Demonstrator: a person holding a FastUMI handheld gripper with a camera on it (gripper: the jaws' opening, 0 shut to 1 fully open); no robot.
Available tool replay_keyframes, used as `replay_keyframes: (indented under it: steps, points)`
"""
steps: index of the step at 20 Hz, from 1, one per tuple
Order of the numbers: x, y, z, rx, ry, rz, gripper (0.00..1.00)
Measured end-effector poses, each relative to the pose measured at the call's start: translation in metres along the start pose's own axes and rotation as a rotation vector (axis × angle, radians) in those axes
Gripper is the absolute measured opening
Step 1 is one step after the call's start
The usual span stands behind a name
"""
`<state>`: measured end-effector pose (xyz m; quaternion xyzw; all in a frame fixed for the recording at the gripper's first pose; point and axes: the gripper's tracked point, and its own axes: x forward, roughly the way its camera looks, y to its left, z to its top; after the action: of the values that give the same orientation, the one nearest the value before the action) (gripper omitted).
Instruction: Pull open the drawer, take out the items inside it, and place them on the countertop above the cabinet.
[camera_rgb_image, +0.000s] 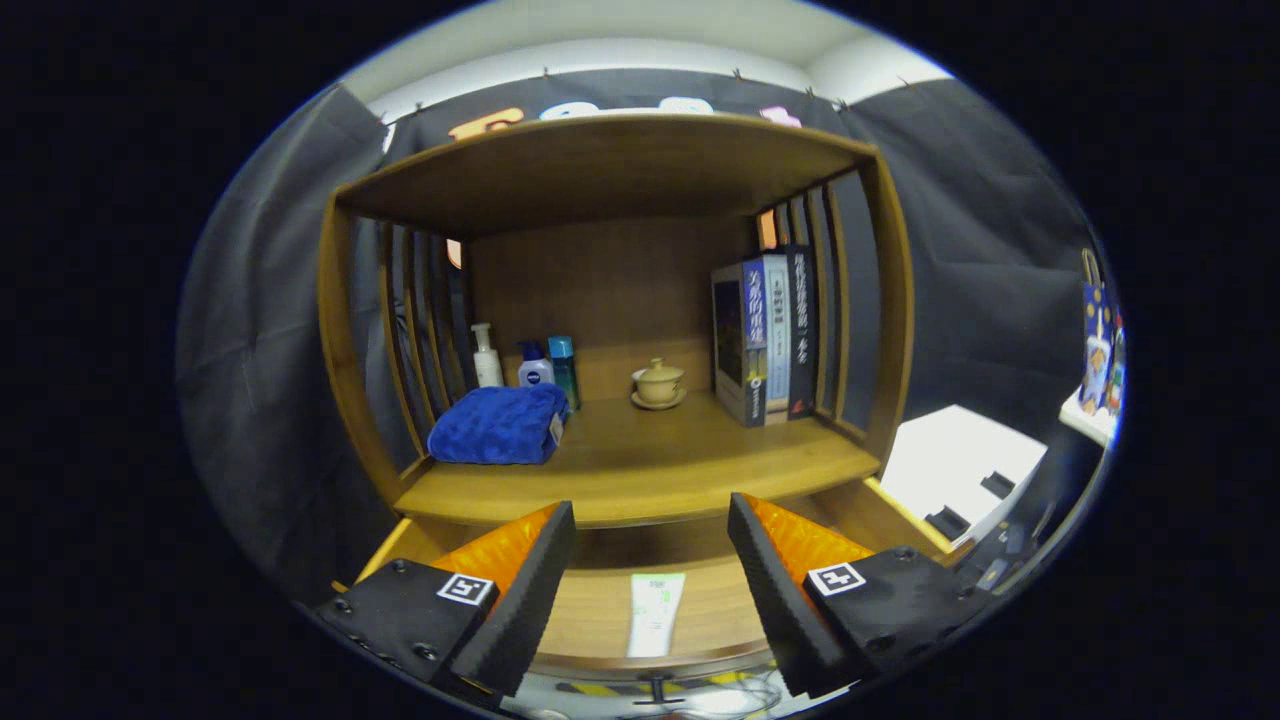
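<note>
Nearest to us, our gripper hovers with its two fingers spread wide apart and nothing held between them. In the gap between them, just ahead and below, lies a slim white squeeze tube with pale green print, flat on the floor of the pulled-out wooden drawer. The drawer stands open beneath the shelf, its side walls running out on either side of our fingers, so we judge the first step of the task done. The tube is the one item we can make out inside; the fingers hide the drawer's corners, so we cannot tell whether anything else lies there.

Beyond the drawer is the brown wooden countertop of the cabinet, under a slatted wooden hutch. On it, to the left, sits a folded deep-blue plush towel, and behind that a white pump bottle, a small white bottle with a blue label and a teal bottle. Near the middle at the back stands a tan lidded teacup on a saucer, and to the right a row of upright books.

What is left, as we judge it: lower onto the tube, close on it, lift it out and set it on the bare stretch of countertop in front of the teacup.
</note>
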<state>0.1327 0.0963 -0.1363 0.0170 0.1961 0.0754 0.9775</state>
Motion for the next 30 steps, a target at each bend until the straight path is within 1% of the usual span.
replay_keyframes:
  steps: [2, 4, 8, 11, 12, 14, 17, 21, 25, 28, 29, 30]
  points:
    - [0.021, -0.003, -0.009, 0.032, 0.093, 0.007, 0.98]
    - [0.041, -0.011, -0.027, 0.034, 0.214, -0.02, 0.98]
    - [0.075, -0.014, -0.066, -0.016, 0.413, -0.021, 0.99]
    - [0.085, -0.009, -0.101, -0.049, 0.569, -0.005, 0.99]
    - [0.088, -0.009, -0.111, -0.058, 0.606, -0.003, 0.99]
    - [0.094, -0.012, -0.128, -0.075, 0.67, -0.028, 0.99]
    - [0.104, -0.017, -0.146, -0.097, 0.735, -0.052, 0.99]
    - [0.109, -0.018, -0.168, -0.08, 0.826, -0.048, 0.94]
    - [0.113, -0.028, -0.179, -0.087, 0.854, -0.084, 0.77]
    - [0.111, -0.029, -0.177, -0.076, 0.855, -0.068, 0.64]
    - [0.11, -0.029, -0.172, -0.067, 0.843, -0.062, 0.58]
    - [0.114, -0.029, -0.165, -0.033, 0.808, -0.069, 0.51]
